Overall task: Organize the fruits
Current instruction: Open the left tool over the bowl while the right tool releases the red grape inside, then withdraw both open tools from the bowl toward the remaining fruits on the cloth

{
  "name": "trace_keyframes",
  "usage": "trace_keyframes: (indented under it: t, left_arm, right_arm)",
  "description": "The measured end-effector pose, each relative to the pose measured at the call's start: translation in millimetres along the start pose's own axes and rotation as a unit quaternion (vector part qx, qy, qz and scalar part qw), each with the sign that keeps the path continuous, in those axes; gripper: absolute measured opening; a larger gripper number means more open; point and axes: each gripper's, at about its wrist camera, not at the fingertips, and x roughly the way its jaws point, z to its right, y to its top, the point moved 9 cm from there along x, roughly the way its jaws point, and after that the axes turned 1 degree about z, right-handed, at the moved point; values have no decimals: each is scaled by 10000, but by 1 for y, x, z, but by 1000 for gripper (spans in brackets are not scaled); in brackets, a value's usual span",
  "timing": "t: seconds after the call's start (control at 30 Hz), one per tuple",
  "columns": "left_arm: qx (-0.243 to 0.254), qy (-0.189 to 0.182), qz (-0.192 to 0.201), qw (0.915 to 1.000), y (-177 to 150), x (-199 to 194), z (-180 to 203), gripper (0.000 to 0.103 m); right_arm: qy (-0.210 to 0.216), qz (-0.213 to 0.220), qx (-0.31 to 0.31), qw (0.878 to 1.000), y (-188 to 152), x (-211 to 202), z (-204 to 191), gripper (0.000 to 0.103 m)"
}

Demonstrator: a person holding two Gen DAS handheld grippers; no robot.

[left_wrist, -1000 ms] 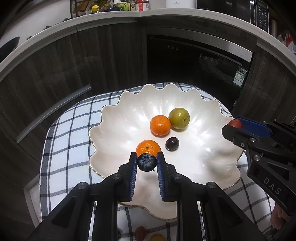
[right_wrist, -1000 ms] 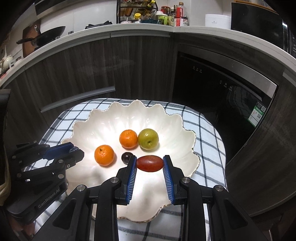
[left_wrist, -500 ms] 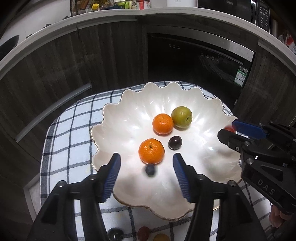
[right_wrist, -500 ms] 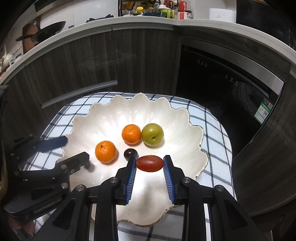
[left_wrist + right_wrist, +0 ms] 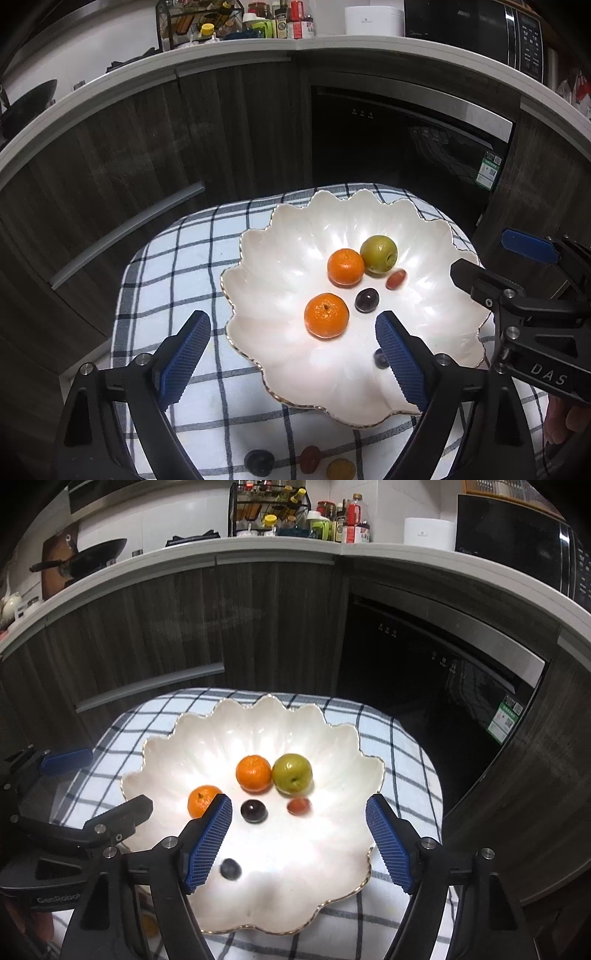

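Now lying loose in white scalloped bowl (image 5: pixel 258 915): blueberry (image 5: pixel 230 868) near front rim, red oval fruit (image 5: pixel 298 806) beside green fruit (image 5: pixel 291 772). Left claw (image 5: pixel 291 363) and right claw (image 5: pixel 297 843) opening wide, gripping nothing. Three fruits (image 5: pixel 309 459) waiting before bowl on checked cloth (image 5: pixel 177 258).

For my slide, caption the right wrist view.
Opening right gripper above white bowl holding six fruits.

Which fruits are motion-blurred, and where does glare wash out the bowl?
Left wrist view: the small red fruit and blueberry are smeared, the oranges crisp; glare across the bowl middle. Right wrist view: the same red fruit and blueberry are soft, bowl centre blown out, counter bent by fisheye.
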Motion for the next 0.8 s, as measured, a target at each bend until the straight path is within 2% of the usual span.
trace_keyframes:
  t: [0.8]
  left_arm:
    - [133,335,281,9990,1,-46,-12,92]
  right_arm:
    - [-135,409,11,9991,17,-45,-6,76]
